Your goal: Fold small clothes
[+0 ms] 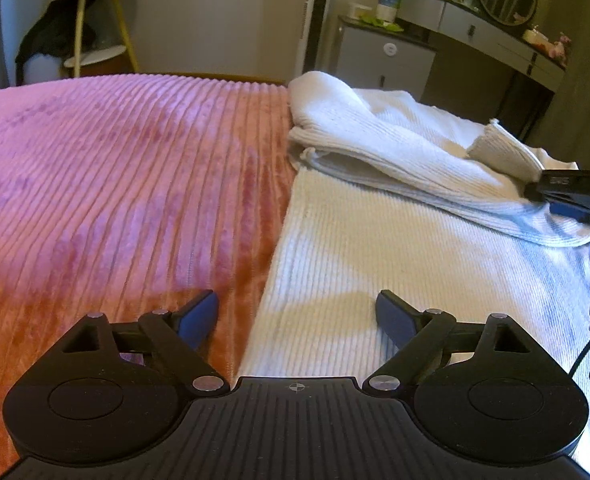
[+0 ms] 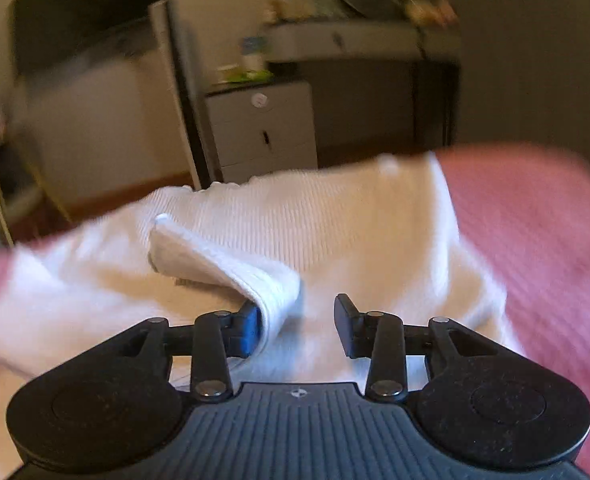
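Note:
A white ribbed knit garment lies on a pink ribbed bedspread, with its sleeve folded across the body. My left gripper is open and empty, low over the garment's left edge. My right gripper is open, with the sleeve's fold lying loosely between its fingers, against the left pad. The right gripper also shows in the left wrist view at the right edge, by the sleeve cuff. The right wrist view is motion-blurred.
The bedspread extends on both sides of the garment. Beyond the bed stand a grey drawer cabinet, a vanity desk with a round mirror, and a small round shelf stand.

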